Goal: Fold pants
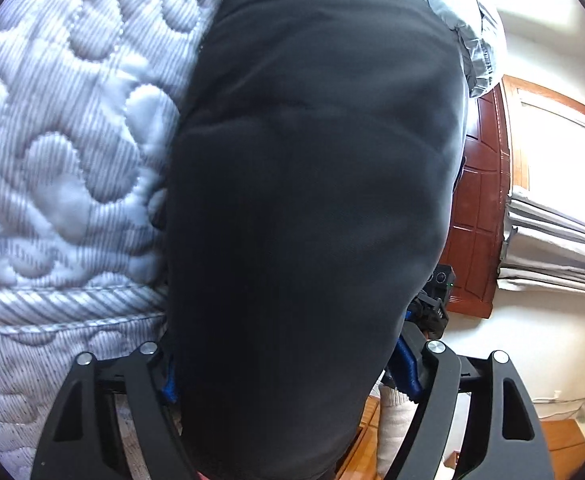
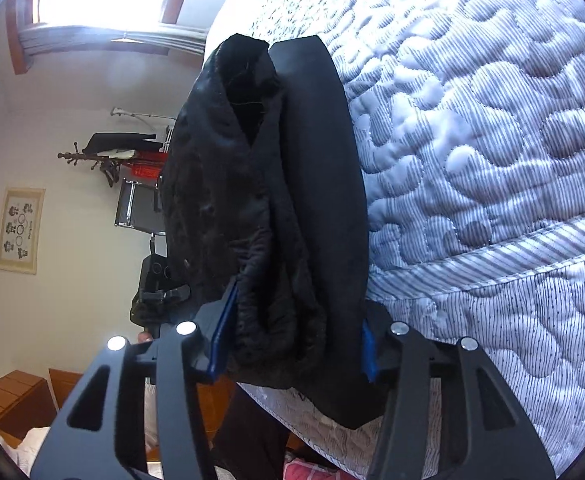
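- Left wrist view: the left tongs [image 1: 288,376] are clamped on the black pants [image 1: 312,200], blue pads pressing in from both sides, and the cloth fills the middle of the view.
- The pants stretch away over the quilted mattress [image 1: 64,152], with its edge seam just beside the tongs.
- A wooden door [image 1: 480,216] and a bright window [image 1: 560,148] are off to the right.
- Right wrist view: the right tongs [image 2: 296,344] are gripping a bunched, doubled section of the pants [image 2: 268,208] at the mattress [image 2: 472,140] edge.
- A coat rack [image 2: 104,156] and a framed picture [image 2: 20,230] are on the far wall.
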`<state>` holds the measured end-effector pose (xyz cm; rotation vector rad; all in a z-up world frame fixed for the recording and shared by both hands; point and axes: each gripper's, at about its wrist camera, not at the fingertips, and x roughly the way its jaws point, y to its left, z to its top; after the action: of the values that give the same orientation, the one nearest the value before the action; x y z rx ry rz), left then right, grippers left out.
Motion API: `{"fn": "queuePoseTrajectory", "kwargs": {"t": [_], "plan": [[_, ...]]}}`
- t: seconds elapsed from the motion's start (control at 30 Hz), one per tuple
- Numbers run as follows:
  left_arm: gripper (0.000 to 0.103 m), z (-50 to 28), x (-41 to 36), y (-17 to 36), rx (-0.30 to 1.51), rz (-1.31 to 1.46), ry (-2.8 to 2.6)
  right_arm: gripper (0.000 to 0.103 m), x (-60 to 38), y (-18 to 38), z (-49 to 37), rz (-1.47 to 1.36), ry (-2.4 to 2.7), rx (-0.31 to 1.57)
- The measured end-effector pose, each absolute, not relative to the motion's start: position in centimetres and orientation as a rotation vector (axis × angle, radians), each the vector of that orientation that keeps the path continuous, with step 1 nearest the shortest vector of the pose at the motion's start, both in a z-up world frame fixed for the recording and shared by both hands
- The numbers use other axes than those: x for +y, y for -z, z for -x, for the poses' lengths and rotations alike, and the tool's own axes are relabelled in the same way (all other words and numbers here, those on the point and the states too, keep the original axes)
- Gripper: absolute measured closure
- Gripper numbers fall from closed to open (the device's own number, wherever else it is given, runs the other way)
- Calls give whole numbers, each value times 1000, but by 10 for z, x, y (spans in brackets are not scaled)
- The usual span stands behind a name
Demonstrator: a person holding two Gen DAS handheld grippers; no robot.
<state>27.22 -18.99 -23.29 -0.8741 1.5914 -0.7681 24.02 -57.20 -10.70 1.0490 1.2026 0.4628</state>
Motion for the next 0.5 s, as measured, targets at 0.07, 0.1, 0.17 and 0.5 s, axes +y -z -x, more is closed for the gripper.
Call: {"fn": "queuePoseTrajectory", "kwargs": {"t": [0.07, 0.1, 0.17, 0.5], "plan": [[25, -274, -192, 230, 1597, 856, 771, 46, -572, 112, -239, -1049, -461, 1204], [25, -275, -193, 230, 1600, 854, 772, 42, -573, 112, -240, -1049, -464, 1205], [24, -276, -193, 230, 1615, 857, 775, 37, -573, 114, -241, -1054, -467, 1210], [11, -285, -204, 237, 1691, 947, 762, 22, -573, 115, -253, -1052, -468, 1222]]}}
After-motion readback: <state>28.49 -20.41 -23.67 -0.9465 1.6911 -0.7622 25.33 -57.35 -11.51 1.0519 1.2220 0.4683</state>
